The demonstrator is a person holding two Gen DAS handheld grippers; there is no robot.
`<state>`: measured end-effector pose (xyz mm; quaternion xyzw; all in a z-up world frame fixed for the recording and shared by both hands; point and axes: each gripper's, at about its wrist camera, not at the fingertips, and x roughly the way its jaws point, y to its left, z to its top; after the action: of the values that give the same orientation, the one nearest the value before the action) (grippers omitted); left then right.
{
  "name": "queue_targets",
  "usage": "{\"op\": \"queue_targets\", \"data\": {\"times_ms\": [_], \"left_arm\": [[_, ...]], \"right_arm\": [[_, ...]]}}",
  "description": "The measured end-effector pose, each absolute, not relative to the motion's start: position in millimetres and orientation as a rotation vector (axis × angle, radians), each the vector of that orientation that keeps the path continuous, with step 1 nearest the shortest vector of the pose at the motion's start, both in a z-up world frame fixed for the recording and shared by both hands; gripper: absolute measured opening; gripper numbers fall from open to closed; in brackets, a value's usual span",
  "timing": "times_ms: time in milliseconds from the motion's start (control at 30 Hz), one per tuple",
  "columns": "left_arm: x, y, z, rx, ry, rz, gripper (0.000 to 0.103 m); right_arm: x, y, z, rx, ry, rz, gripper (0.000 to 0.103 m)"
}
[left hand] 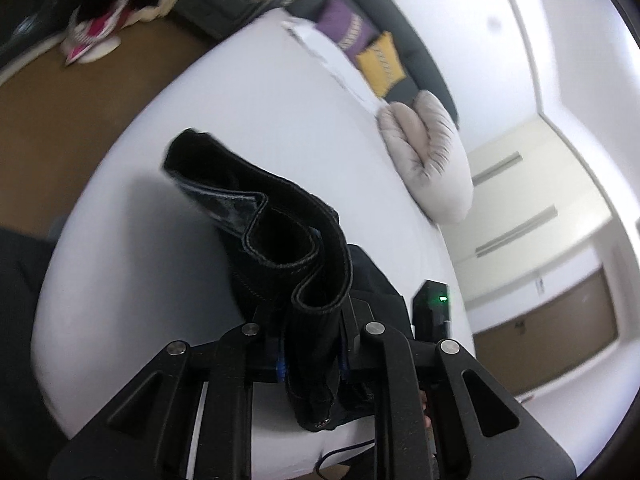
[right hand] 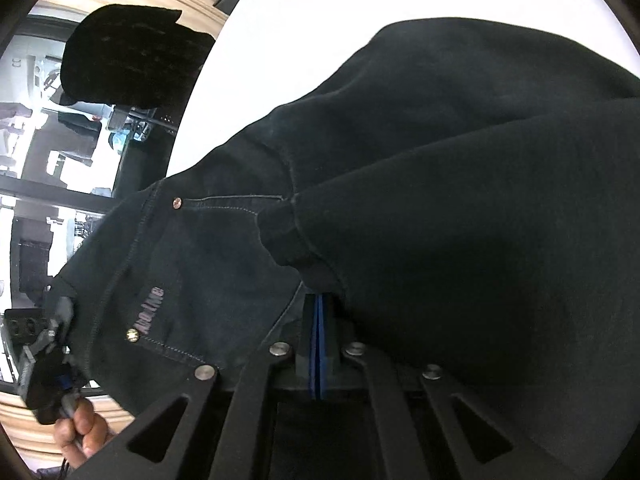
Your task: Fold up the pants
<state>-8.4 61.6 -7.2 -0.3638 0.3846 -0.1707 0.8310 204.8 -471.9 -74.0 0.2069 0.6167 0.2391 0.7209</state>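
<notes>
Dark stitched denim pants (right hand: 400,168) — thick, bunched

Left gripper (left hand: 312,364): both black linkage arms are drawn inward, and the fingers (left hand: 276,360) clamp a bunched band of dark denim pants (left hand: 256,216) that rises up and away from them. Right gripper (right hand: 319,354): the blue-padded fingers (right hand: 315,344) lie pressed flat together, their tips tucked beneath a fold of the pants. In the right wrist view, the person's left hand (right hand: 80,432) grips the handle of the left gripper at lower left.
</notes>
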Motion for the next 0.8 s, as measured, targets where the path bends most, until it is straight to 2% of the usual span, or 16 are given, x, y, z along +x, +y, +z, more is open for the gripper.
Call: {"op": "queue_targets", "data": {"times_ms": [167,200,233,267,300,433,633,800], "left_arm": [[12,-8,30,-0.562,0.795,-0.447,0.016],[13,-23,36,-0.512,0.79,-0.464,0.016],[14,-36,41,-0.472,0.787,-0.479,0.016],[15,-51,44,-0.433,0.787,-0.496,0.016],[16,-66,46,-0.401,0.79,-0.513,0.016],[20,-134,44,-0.244,0.811,-0.587,0.016],[13,-208,28,-0.036,0.84,-0.647,0.016],[14,-248,14,0.087,0.859,-0.654,0.016]], "right_arm": [[207,-481,-70,0.5,1.352,0.591,0.0],[209,-490,-60,0.542,1.332,0.609,0.009],[211,-499,-50,0.579,1.293,0.62,0.033],[212,-508,-41,0.624,1.25,0.637,0.045],[214,-521,-30,0.685,1.205,0.664,0.062],[221,-550,5,0.774,1.118,0.76,0.082],[218,-551,26,0.719,1.121,0.84,0.086],[217,-543,21,0.62,1.18,0.78,0.087]]}}
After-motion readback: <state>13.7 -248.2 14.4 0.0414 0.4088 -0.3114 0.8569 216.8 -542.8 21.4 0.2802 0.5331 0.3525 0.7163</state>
